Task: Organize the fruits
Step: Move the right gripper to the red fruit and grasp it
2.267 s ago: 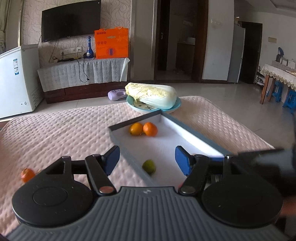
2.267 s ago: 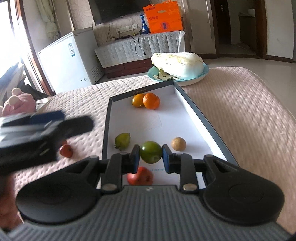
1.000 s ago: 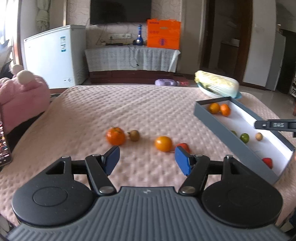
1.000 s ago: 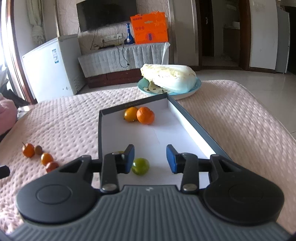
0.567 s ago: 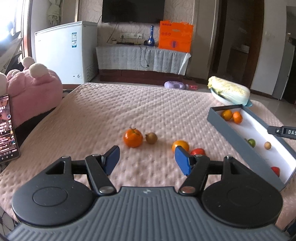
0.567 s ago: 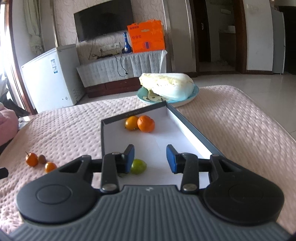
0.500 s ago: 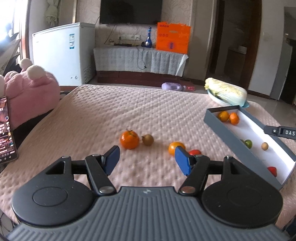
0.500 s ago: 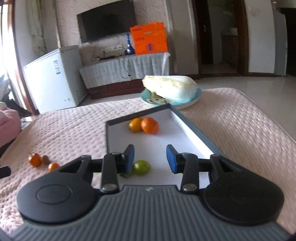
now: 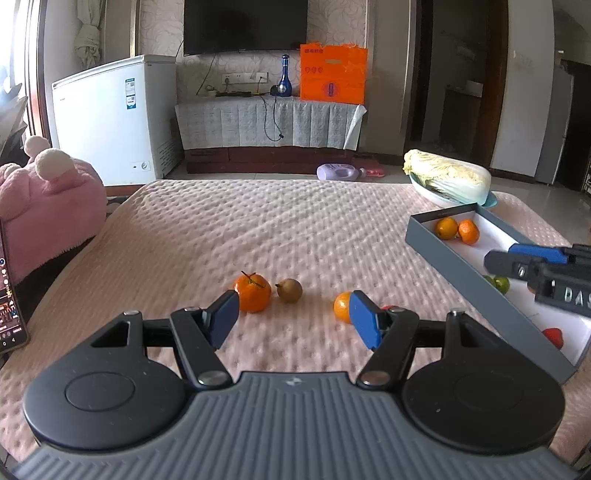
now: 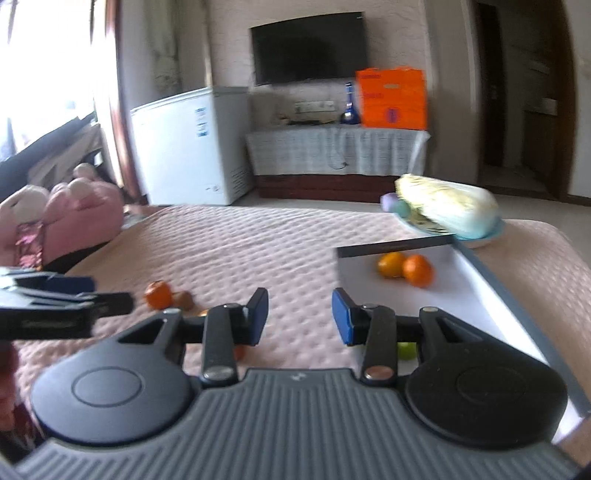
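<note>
Four round fruits lie loose on the pink quilted blanket: two oranges, a stemmed one on the left and another to the right, one brown fruit between them, and one red fruit mostly hidden. The grey-walled white tray on the right holds two oranges at its far end, one green fruit midway and one red fruit at its near end.

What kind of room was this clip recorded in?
Most likely a home living room: a wall-mounted TV above a cloth-covered cabinet, a white chest freezer, and a pink plush toy beside the pink quilted surface where the fruit lies.
</note>
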Tool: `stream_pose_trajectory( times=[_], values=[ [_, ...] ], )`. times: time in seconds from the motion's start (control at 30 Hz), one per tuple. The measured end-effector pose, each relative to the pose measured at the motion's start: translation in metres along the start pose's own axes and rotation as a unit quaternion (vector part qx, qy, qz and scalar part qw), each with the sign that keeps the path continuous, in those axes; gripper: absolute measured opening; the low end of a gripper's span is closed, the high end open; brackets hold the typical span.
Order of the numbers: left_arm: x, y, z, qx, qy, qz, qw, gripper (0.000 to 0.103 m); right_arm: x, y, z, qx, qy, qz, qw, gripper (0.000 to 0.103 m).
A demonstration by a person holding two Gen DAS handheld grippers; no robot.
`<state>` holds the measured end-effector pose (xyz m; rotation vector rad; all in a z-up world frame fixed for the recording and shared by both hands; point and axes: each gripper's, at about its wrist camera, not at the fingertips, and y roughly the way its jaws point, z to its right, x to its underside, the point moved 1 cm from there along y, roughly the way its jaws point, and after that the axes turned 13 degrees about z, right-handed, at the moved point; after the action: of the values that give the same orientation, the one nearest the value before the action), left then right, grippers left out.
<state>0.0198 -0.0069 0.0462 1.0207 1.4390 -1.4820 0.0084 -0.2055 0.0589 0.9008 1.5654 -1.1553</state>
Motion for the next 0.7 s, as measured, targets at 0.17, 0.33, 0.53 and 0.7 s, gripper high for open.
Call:
stream_pose_trajectory(
  times=[0.17,0.33,0.53,0.7],
  values=[
    [0.001,0.009,-0.006,-0.007,-0.013,-0.008,0.9999,0.071,0.003,0.003,-0.011,-0.017,0.005,-0.007,1.000,0.041],
    [0.003,0.015,-0.010,-0.007,-0.026,-0.018,0.9995,0.071,0.007,0.008,-0.018,-0.030,0.011,-0.021,0.999,0.041],
    [0.004,0.018,-0.010,-0.009,-0.018,-0.022,0.9996,0.071,0.014,0.021,-0.027,-0.033,0.008,-0.041,0.999,0.041],
    [0.005,0.018,-0.013,-0.011,-0.021,-0.022,0.9995,0.071,0.021,0.029,-0.037,-0.043,-0.001,-0.061,0.997,0.041]
  ],
)
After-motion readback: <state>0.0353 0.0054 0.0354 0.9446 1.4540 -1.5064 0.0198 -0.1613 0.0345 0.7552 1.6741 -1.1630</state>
